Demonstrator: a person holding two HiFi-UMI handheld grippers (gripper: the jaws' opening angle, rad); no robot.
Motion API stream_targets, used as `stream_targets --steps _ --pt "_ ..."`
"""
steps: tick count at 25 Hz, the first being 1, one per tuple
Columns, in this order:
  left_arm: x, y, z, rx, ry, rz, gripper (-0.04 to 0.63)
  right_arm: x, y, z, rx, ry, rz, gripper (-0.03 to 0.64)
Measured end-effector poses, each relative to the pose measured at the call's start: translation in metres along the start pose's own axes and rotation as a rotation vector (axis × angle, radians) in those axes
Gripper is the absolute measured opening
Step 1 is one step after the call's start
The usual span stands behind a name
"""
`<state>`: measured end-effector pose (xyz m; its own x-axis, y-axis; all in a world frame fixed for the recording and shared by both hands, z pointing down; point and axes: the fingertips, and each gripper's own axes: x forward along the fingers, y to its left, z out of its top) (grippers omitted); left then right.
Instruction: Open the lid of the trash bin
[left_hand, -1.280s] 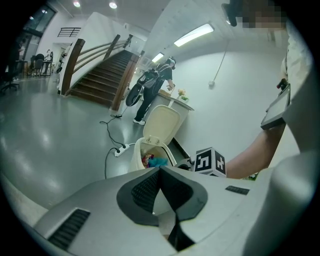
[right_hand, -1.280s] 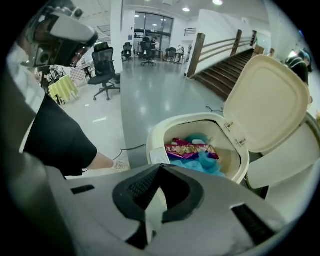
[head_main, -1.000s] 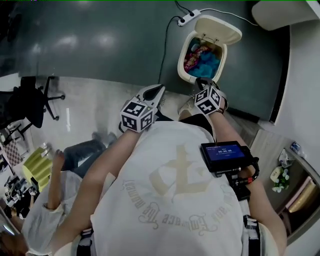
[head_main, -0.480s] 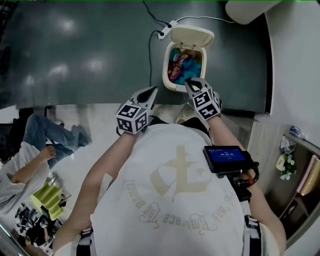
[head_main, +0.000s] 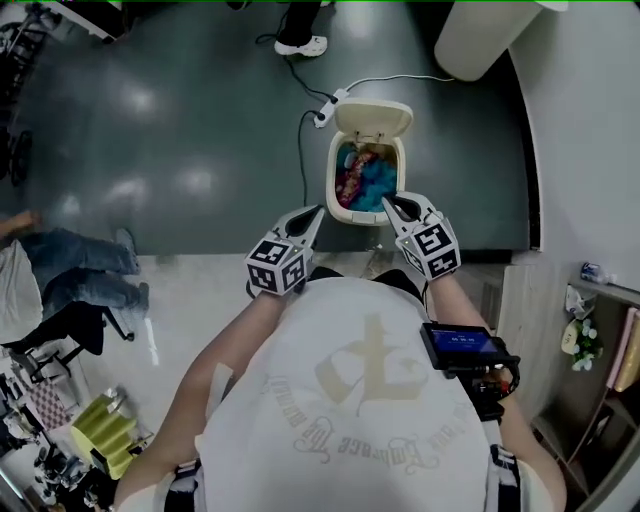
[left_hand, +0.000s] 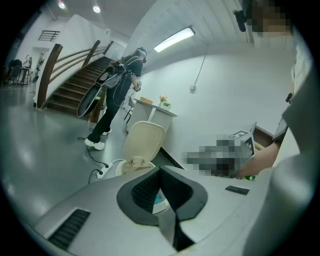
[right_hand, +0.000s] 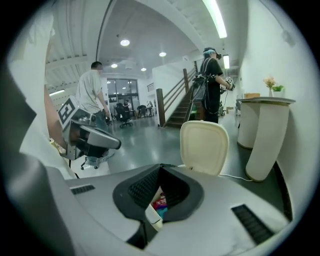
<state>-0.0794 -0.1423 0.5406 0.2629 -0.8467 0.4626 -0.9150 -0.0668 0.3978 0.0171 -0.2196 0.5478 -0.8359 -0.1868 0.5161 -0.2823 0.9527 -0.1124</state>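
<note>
**Left gripper** (head_main: 309, 214): jaws clenched tip to tip, with nothing grasped. In the left gripper view only a sliver of the bin shows through the gap behind the pads. In the head view the gripper hangs near the bin's 7 o'clock side, apart from it.

**Power strip** (head_main: 327, 110): lies on the floor at the bin's 11 o'clock. Its cable runs down along the bin's left wall.

**Trash bin** (head_main: 334, 186): stands on the dark floor by the wall. Its lid (head_main: 373, 120) is raised on the hinge at 12 o'clock. It stands roughly upright and neither gripper touches it. The opening is fully exposed and shows blue and multicoloured refuse (head_main: 366, 184).

**Right gripper** (head_main: 394, 202): jaws clenched and empty. The tips sit at the bin's 5 o'clock rim. The views do not show whether they touch it.

**Task status**: the lid is open, so the opening step appears complete. The lid seems to stand without support. Judged from this, nothing is left to do except move both grippers away.
</note>
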Motion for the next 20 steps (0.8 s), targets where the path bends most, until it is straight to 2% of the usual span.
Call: stream_targets --steps 7,14,20 --pt "0.003 -0.012 0.011 0.042 0.001 -0.039 0.014 -0.029 -0.010 0.017 0.062 -0.090 -0.045 0.005" --pt "0.008 -0.022 0.021 0.079 0.006 -0.080 0.014 -0.055 -0.014 0.020 0.164 -0.179 -0.072 0.005" --pt "0.011 -0.026 0.027 0.098 0.014 -0.100 0.014 -0.074 -0.020 0.018 0.211 -0.227 -0.100 0.005"
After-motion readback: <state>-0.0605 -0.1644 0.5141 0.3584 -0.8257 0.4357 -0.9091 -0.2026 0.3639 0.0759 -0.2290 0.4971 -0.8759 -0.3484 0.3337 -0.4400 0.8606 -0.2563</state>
